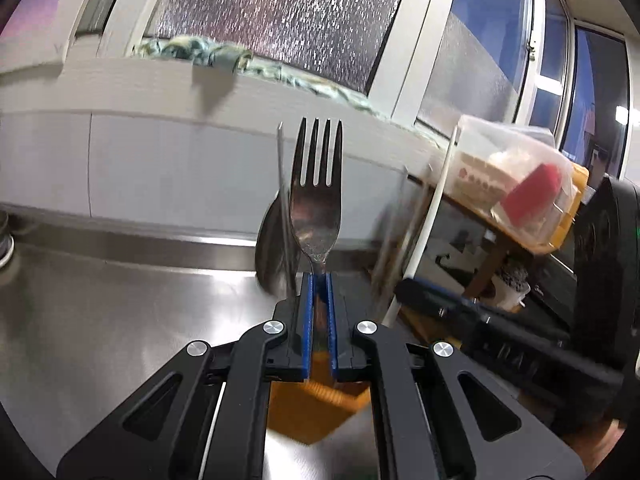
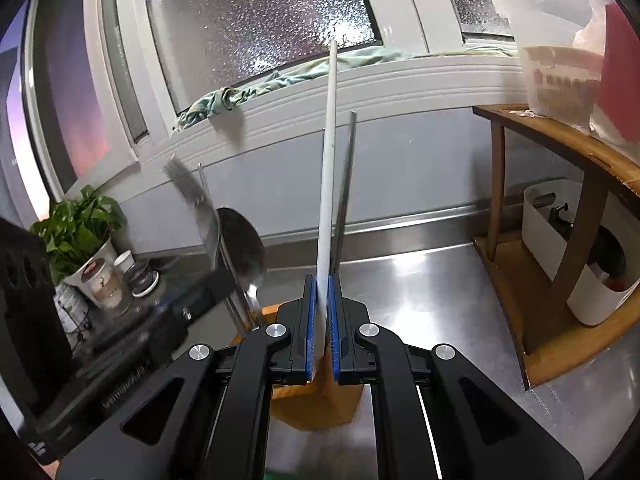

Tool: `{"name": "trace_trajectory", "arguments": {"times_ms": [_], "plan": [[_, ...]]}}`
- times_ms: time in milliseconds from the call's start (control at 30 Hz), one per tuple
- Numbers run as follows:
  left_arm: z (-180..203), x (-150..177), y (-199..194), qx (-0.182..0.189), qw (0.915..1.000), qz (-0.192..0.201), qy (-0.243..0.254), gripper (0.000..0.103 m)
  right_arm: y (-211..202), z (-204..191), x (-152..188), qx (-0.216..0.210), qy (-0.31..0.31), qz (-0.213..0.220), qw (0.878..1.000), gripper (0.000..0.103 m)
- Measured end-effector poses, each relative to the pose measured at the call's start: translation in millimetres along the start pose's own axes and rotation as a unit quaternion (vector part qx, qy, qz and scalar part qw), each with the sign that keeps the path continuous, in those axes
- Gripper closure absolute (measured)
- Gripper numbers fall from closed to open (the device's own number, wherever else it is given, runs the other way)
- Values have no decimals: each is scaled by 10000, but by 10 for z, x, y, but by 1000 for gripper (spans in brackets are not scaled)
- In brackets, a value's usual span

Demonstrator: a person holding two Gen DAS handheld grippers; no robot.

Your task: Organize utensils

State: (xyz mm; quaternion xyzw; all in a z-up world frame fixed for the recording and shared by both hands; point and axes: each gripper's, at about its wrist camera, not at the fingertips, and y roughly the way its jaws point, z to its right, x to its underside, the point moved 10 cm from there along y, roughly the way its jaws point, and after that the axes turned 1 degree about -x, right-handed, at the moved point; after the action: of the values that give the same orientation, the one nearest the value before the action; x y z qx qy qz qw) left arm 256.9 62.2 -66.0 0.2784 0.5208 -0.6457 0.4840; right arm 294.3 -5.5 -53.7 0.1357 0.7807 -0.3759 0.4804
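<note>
My left gripper (image 1: 319,280) is shut on a steel fork (image 1: 316,196), tines up, above a wooden utensil holder (image 1: 308,412). A steel spoon (image 1: 272,248) stands in the holder just left of the fork. My right gripper (image 2: 322,284) is shut on a white chopstick (image 2: 328,168) held upright over the same holder (image 2: 320,404); a metal chopstick (image 2: 347,184) stands just behind it. In the right wrist view the fork (image 2: 192,196) and spoon (image 2: 242,244) appear at left with the left gripper's black body (image 2: 120,344). The white chopstick also shows in the left wrist view (image 1: 432,216).
The steel counter (image 1: 120,320) runs to a grey wall under frosted windows. A wooden shelf (image 2: 560,144) at right carries a clear plastic box (image 2: 560,52); a white bin (image 2: 560,248) stands under it. A potted plant (image 2: 80,232) and cups sit at left. A cloth (image 2: 240,92) lies on the sill.
</note>
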Motion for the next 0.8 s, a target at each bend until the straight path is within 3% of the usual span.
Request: {"name": "trace_trajectory", "arguments": {"times_ms": [233, 533, 567, 633, 667, 700, 767, 800], "plan": [[-55, 165, 16, 146, 9993, -351, -16, 97, 47, 11, 164, -86, -36, -339, 9994, 94], [-208, 154, -325, 22, 9983, -431, -387, 60, -89, 37, 244, -8, -37, -603, 9982, 91], [-255, 170, -389, -43, 9979, -455, -460, 51, -130, 51, 244, -4, -30, -605, 9982, 86], [-323, 200, -496, -149, 9968, -539, -569, 40, -290, 96, 240, 15, 49, -559, 9984, 47], [-348, 220, -560, -179, 9961, -588, -630, 35, -350, 117, 234, 36, 82, -523, 9986, 34], [-360, 230, -604, -179, 9955, -630, -683, 30, -441, 140, 231, 76, 106, -506, 9986, 31], [-383, 290, -721, -258, 9932, -814, -795, 13, -557, 161, 262, 115, 99, -610, 9980, 19], [-383, 314, -750, -294, 9920, -902, -833, 9, -619, 169, 303, 175, 67, -752, 9970, 10]]}}
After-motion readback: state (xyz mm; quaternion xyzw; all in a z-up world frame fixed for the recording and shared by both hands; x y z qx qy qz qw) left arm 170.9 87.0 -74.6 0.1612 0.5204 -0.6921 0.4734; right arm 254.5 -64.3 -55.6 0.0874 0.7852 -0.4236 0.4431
